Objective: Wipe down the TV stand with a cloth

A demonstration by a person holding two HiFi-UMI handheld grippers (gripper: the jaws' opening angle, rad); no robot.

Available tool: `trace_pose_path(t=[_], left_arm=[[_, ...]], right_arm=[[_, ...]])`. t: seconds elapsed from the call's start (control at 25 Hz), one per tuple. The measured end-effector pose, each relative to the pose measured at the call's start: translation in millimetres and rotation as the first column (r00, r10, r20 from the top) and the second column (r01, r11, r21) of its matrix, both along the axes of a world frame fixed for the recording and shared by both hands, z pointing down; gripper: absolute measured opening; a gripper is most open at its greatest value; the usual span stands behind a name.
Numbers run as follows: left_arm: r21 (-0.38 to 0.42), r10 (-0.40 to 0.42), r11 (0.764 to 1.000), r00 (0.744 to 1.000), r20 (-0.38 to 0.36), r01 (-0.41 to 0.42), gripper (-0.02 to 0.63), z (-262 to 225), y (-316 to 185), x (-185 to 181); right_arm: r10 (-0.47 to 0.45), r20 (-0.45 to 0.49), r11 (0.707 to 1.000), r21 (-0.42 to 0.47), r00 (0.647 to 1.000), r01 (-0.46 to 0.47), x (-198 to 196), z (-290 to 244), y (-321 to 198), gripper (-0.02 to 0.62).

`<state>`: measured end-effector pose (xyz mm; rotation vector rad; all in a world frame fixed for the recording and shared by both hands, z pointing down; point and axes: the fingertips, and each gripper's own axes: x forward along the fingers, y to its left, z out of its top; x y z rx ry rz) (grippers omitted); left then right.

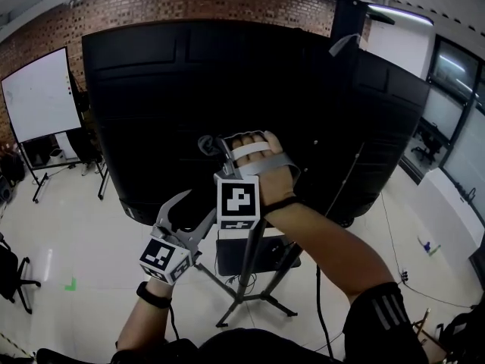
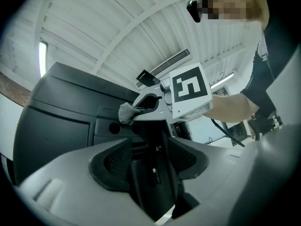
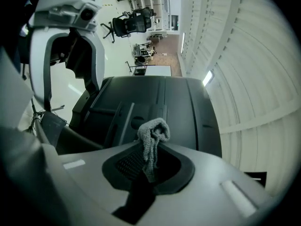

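The big black TV [image 1: 227, 82] stands with its back to me on a stand with splayed legs [image 1: 244, 298]. My right gripper [image 1: 215, 147] is raised against the middle of that back panel, shut on a small grey knitted cloth [image 1: 206, 144]. In the right gripper view the cloth [image 3: 153, 138] sticks up from between the pads, close to the TV's back [image 3: 155, 102]. My left gripper [image 1: 195, 207] hangs lower left, open. In the left gripper view a dark upright part of the stand [image 2: 154, 173] shows between its jaws, and above are the right gripper [image 2: 146, 102] and cloth [image 2: 126, 112].
A black box or shelf [image 1: 258, 255] sits on the stand's post below the TV. A cable [image 1: 322, 309] hangs to the floor at right. A whiteboard on a wheeled frame [image 1: 39, 97] stands far left, an office chair [image 1: 11, 279] at the left edge, a white counter [image 1: 455, 207] at right.
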<state>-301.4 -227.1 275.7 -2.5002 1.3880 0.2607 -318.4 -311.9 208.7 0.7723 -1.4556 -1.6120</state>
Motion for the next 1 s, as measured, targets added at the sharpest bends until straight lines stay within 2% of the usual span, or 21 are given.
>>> trace_pose_path(t=[0.32,0.48,0.64,0.8,1.0], left_arm=[[0.007,0.059,0.998,0.998,-0.009,-0.059,0.261,-1,-6,22],[0.008,0.064,0.998,0.998,-0.011,-0.063,0.261,3,-5,21],[-0.004,0.037,0.999,0.999,-0.021,-0.037,0.261,8,-5,6],[-0.023,-0.005,1.000,0.999,-0.035,0.004,0.261,15,-5,-15],[-0.048,-0.048,0.998,0.998,-0.032,0.047,0.261,26,2,-35]], right_arm=[[0.094,-0.032,0.995,0.020,0.995,-0.093,36,1,-9,0.048],[0.088,-0.023,0.996,0.021,0.996,-0.087,38,0,-4,0.048],[-0.005,0.018,1.000,-0.030,1.000,0.005,17,5,15,0.049],[-0.089,0.016,0.993,-0.082,0.996,0.090,-21,27,27,0.049],[-0.125,-0.020,0.987,-0.100,0.992,0.122,-61,53,27,0.049]])
